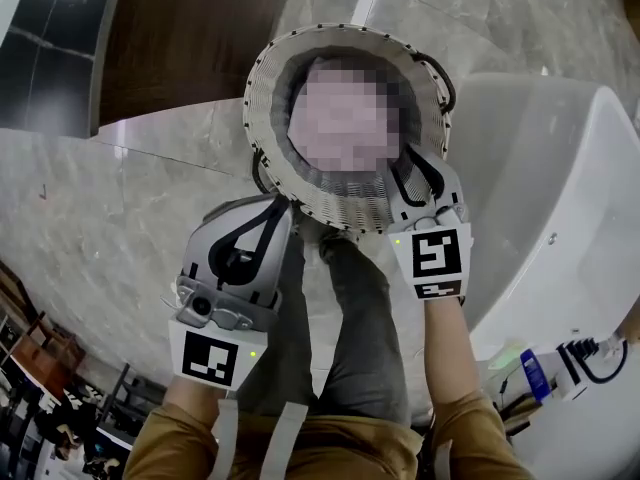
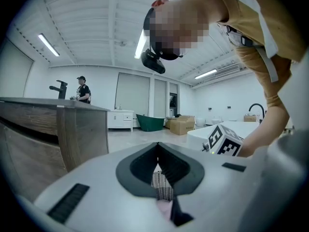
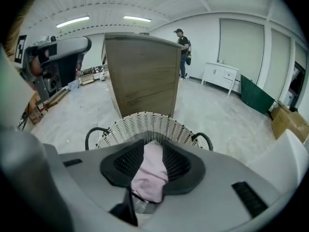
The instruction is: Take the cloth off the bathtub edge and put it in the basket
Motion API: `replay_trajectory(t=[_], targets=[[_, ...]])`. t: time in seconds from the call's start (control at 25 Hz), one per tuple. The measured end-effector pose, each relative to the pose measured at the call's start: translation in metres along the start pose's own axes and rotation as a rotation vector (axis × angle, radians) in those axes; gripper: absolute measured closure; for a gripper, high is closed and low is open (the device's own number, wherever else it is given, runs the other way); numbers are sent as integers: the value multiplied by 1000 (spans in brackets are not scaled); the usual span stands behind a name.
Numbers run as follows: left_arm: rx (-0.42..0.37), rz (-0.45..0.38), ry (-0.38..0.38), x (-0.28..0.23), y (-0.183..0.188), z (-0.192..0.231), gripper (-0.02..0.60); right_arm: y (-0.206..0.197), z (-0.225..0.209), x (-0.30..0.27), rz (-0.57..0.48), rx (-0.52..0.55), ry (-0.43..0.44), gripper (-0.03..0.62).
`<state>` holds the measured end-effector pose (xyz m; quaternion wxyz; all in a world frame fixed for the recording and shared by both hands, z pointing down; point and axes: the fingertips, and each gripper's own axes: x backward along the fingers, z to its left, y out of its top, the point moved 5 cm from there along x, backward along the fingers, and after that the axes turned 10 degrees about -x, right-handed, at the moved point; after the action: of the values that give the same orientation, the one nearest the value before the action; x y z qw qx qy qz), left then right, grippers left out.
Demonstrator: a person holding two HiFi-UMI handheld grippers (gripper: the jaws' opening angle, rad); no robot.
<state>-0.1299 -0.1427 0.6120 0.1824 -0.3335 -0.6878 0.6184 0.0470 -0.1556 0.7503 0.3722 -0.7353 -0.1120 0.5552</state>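
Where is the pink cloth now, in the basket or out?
In, apparently: the cloth lies inside the wicker basket, seen between the open right tongs.

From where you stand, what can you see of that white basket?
The basket is round, white and woven like wicker, with dark loop handles. It stands upright on the pale stone floor beside the white bathtub. Pink cloth shows at its opening. The left gripper and right gripper hang at its near rim; whether they touch it I cannot tell.
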Motion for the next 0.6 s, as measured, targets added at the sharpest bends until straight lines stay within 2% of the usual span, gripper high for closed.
replay_trajectory(t=[0.4, 0.6], targets=[[-27, -33, -36, 38, 99, 6, 575, 66, 31, 103, -58, -12, -31, 588], [-41, -68, -53, 57, 162, 13, 575, 111, 45, 171, -99, -47, -45, 588]])
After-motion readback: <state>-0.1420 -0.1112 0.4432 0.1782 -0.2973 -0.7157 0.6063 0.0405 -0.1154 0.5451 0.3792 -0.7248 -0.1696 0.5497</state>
